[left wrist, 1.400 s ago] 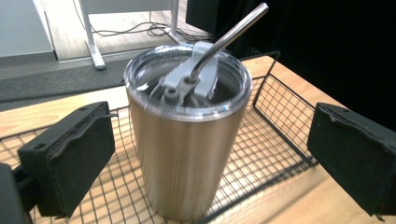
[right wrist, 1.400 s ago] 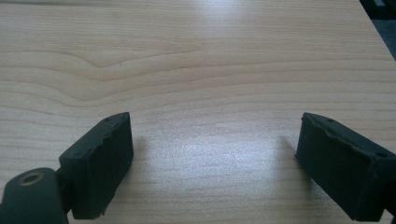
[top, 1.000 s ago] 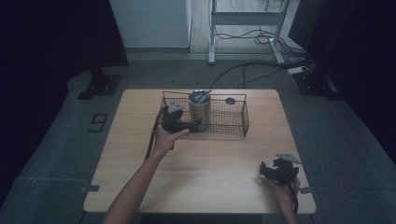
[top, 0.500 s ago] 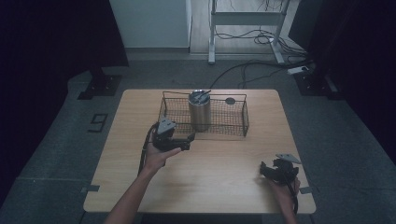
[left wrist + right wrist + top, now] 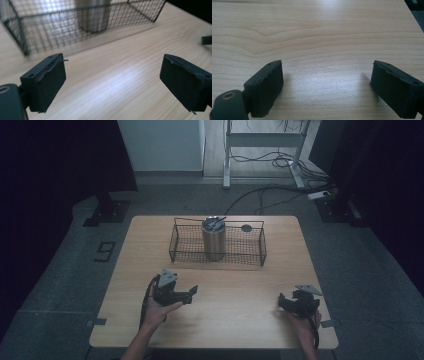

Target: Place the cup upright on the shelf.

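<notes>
- The wire basket [image 5: 218,244] sits in the upper middle of the high view, on the far part of the wooden table [image 5: 235,320].
- A metal cup [image 5: 214,239] stands upright inside the basket, near its middle. Something thin and dark sticks out of its top; I cannot tell what it is.
- A small dark round thing [image 5: 246,228] lies at the back right of the basket. It is too small to name.
- The left gripper [image 5: 192,292] is in the lower left of the high view, well apart from the basket. Its jaws have just been closing a bit, yet they stand apart with nothing between them. In the left gripper view the basket [image 5: 75,27] and the cup [image 5: 93,15] are at the top, blurry.
- The right gripper [image 5: 283,301] rests in the lower right of the high view. Its jaws are spread wide and hold nothing.
- My guess: the cup job looks done, since it stands in the basket and both hands are empty and away from it. Little seems left to do.
</notes>
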`<state>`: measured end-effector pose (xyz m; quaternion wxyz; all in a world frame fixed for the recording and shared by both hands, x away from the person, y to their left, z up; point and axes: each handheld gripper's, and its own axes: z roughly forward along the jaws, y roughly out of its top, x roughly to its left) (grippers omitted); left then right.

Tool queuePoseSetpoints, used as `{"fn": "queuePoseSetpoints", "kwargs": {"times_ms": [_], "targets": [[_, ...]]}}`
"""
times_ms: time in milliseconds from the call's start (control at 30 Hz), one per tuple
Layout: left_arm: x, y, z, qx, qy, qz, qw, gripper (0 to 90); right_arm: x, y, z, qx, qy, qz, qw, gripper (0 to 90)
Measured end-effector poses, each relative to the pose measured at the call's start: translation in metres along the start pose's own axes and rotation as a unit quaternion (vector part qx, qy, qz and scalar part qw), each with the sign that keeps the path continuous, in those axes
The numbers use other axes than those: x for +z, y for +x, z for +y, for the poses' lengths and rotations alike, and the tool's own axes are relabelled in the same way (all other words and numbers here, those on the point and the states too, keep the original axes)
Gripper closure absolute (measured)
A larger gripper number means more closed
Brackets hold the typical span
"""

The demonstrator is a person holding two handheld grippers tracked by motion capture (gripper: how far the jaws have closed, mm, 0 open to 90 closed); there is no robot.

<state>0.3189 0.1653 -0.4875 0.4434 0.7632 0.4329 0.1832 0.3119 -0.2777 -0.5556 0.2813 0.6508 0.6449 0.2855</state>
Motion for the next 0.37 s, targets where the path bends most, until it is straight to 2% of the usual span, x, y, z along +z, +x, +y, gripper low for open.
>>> {"fn": "queuePoseSetpoints", "kwargs": {"times_ms": [133, 200, 267, 367], "targets": [[-0.001, 0.003, -0.013, -0.009, 0.005, 0.003, 0.9999, 6.8, 0.000, 0.000, 0.000, 0.000, 0.000, 0.000, 1.0000, 10.8], [0.000, 0.005, -0.018, -0.022, 0.000, 0.000, 0.9998, 7.1, 0.000, 0.000, 0.000, 0.000, 0.000, 0.000, 1.0000, 10.8], [0.003, 0.005, -0.019, -0.017, 0.015, 0.003, 0.9998, 7.9, 0.000, 0.000, 0.000, 0.000, 0.000, 0.000, 1.0000, 10.8], [0.006, 0.003, -0.022, -0.008, 0.020, 0.007, 0.9997, 8.7, 0.000, 0.000, 0.000, 0.000, 0.000, 0.001, 1.0000, 10.8]]}}
